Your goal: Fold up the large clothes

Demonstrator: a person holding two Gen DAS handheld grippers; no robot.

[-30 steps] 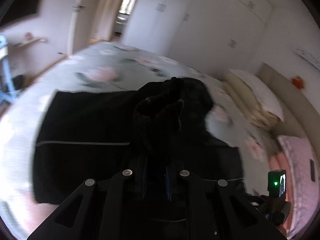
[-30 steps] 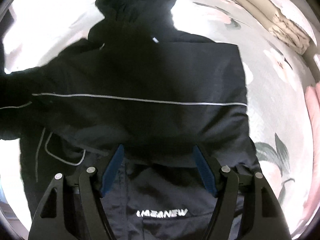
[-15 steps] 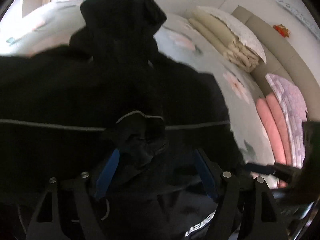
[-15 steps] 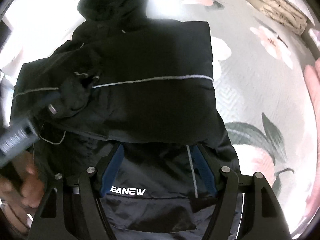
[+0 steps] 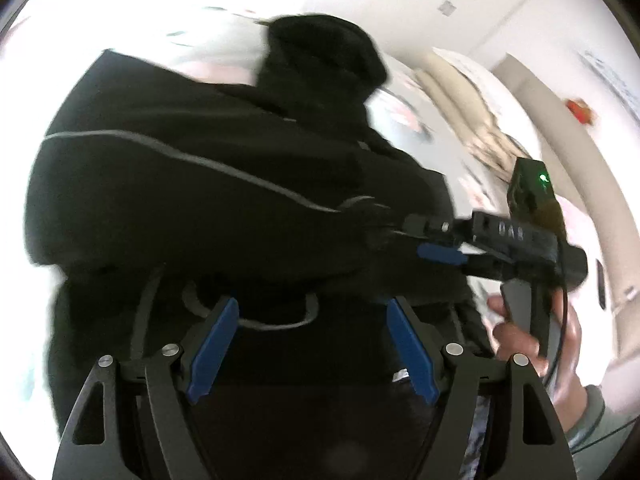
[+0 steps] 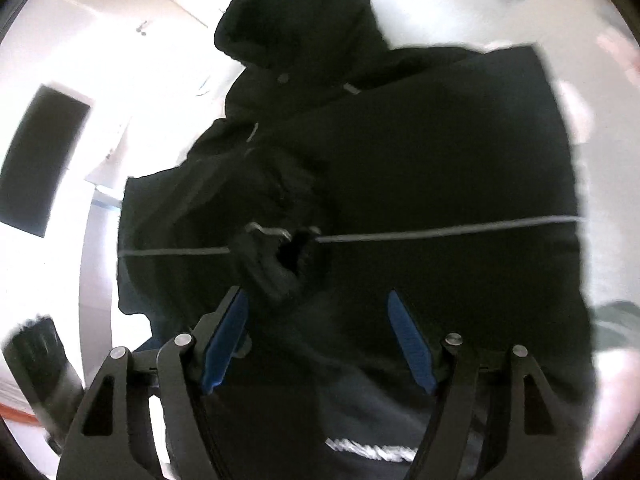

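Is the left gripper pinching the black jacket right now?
Cannot tell. In the left wrist view the left gripper stands open over the black jacket, but no gap or contact shows plainly.

Both wrist views are harshly exposed; the pale bed (image 5: pixel 224 12) and walls burn out to near white, while the black jacket (image 5: pixel 192 184) sinks into almost featureless dark, its folds hard to read; light seems to come from the room's far side, though no source is clearly seen; motion blur smears the jacket's hood (image 6: pixel 296 12) and the printed lettering (image 6: pixel 368 450); fisheye bending curves every edge, with a black vignette at the corners.
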